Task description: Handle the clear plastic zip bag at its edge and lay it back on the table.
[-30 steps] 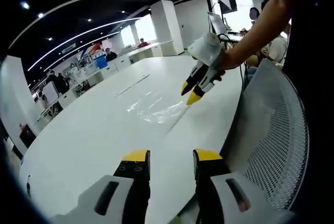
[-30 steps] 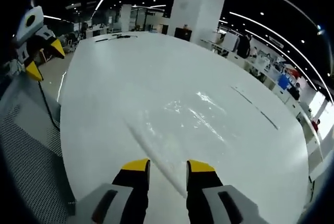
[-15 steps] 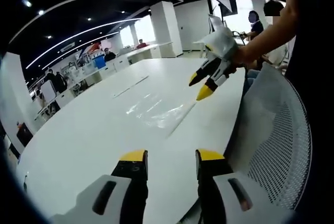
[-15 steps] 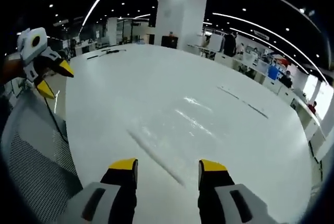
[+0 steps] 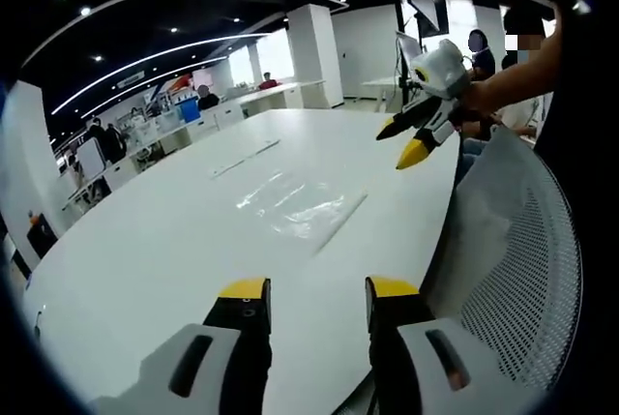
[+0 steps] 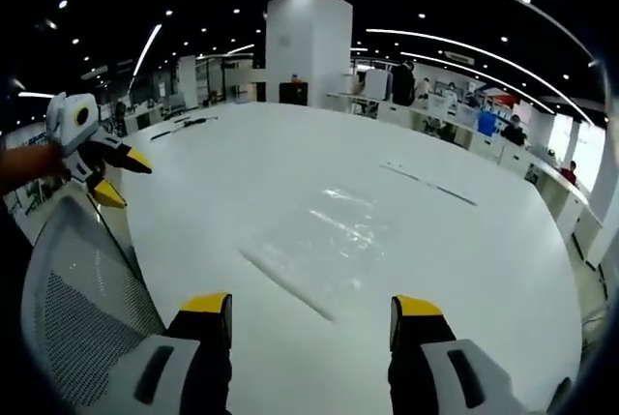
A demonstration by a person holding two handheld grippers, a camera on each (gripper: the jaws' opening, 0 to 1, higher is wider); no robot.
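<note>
I am holding the left gripper (image 5: 311, 291) and the right gripper (image 6: 310, 307) spread and empty at each frame's bottom; beyond them the clear plastic zip bag (image 5: 296, 207) is lying flat mid-frame on the white oval table (image 6: 242, 168), seemingly already laid back.

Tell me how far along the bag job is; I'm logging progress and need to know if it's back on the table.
Done: the clear zip bag lies flat on the white table, touched by neither gripper. In hand: nothing; the right gripper hangs open above the table short of the bag's near edge, and the left gripper is open too. Left: apparently nothing.
</note>
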